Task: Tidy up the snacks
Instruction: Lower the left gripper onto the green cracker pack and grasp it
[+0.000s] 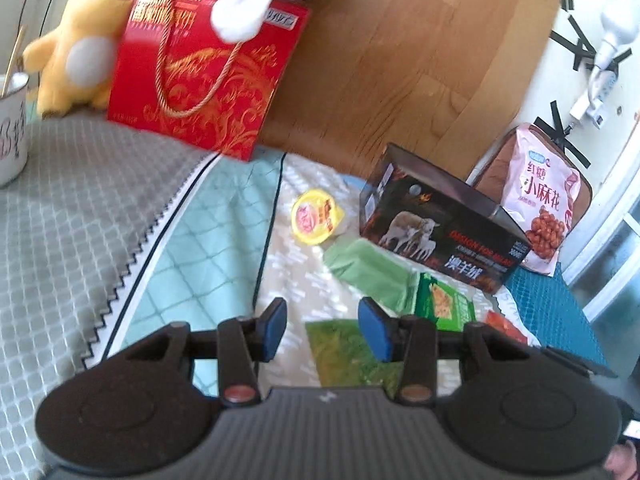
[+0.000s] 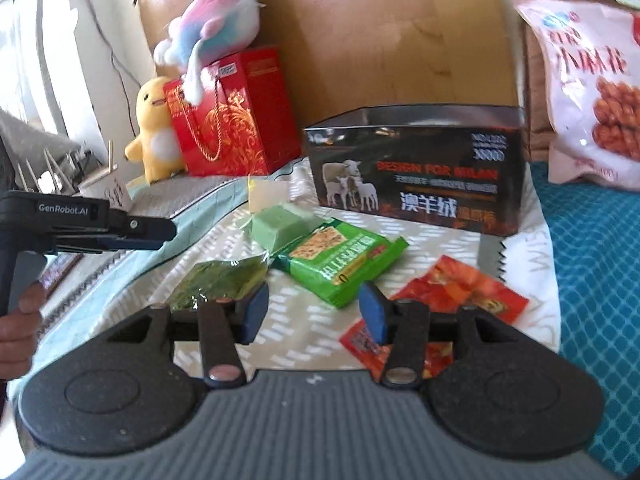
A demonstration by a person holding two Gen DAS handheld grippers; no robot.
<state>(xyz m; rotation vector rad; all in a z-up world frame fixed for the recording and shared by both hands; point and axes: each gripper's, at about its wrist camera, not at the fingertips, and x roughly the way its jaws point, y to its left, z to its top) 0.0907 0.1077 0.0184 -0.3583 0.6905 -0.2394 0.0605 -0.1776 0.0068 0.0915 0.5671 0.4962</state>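
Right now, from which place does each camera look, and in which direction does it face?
Left wrist: sits behind the left tongs, open, facing over the bed to the dark sheep box and red gift box.
Right wrist: sits behind the right tongs, open, facing the same box from lower and closer; a hand holding the other gripper shows at left.
Shared: both boxes, yellow plush, green packet.

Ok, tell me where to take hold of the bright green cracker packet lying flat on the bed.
Grip the bright green cracker packet across its near sealed edge, coming from above and in front with the right tongs, which are open. It lies flat and its middle looks too wide; the thin crimped end likely fits between them.
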